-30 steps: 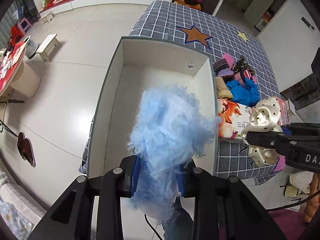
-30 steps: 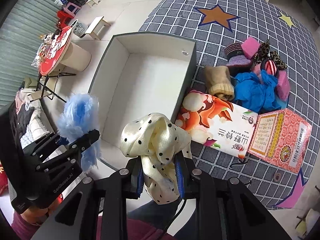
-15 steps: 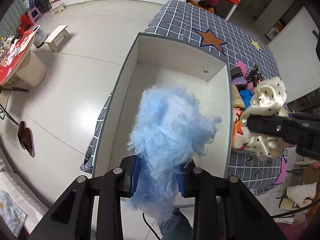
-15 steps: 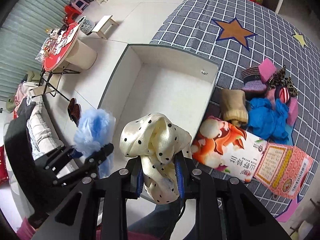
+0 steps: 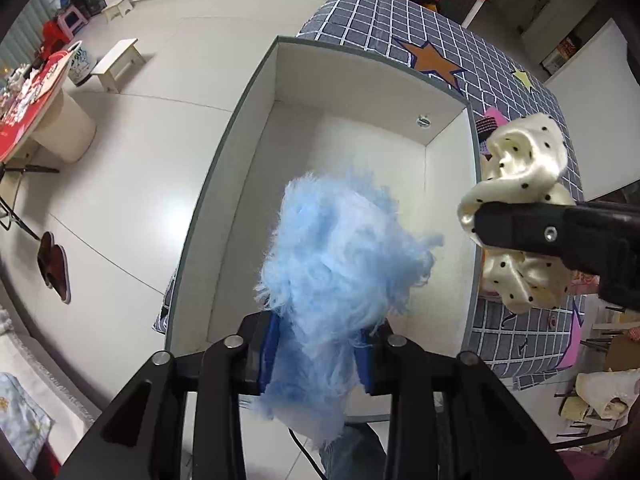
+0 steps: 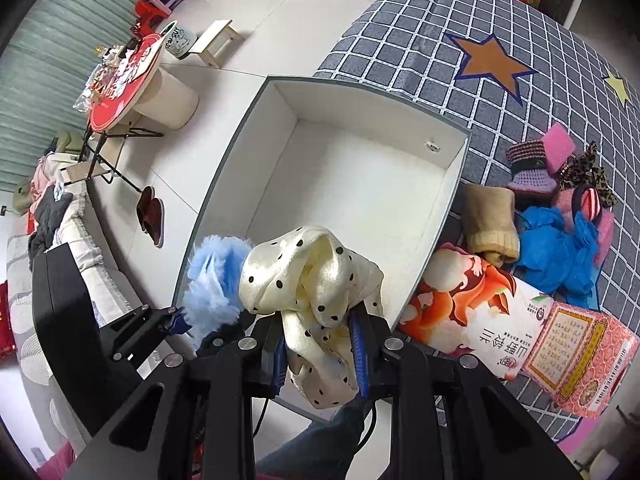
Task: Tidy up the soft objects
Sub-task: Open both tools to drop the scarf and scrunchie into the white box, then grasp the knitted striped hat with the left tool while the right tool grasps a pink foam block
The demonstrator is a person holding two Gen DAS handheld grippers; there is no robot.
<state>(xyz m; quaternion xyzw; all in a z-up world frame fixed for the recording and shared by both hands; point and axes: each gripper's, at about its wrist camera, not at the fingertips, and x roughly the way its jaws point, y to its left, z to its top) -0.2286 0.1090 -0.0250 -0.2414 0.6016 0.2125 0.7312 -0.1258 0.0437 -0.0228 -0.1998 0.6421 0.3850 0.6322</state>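
My left gripper (image 5: 318,354) is shut on a fluffy light-blue puff (image 5: 340,256) and holds it above the near end of a white open box (image 5: 248,128). My right gripper (image 6: 318,354) is shut on a cream polka-dot scrunchie (image 6: 316,280), held above the box's (image 6: 236,152) near right corner. The scrunchie also shows in the left wrist view (image 5: 524,160), with the puff beside it in the right wrist view (image 6: 218,276). The box is empty inside.
The box sits on a grey checked cloth (image 6: 400,40). To its right lie a tan knit piece (image 6: 492,220), a blue cloth (image 6: 560,248), knitted items (image 6: 532,164), a tissue pack (image 6: 472,304) and a pink carton (image 6: 580,344). Slippers (image 6: 152,216) lie on the floor.
Both grippers have moved left and forward over the box, still holding their items. The scrunchie has come closer to the blue puff.
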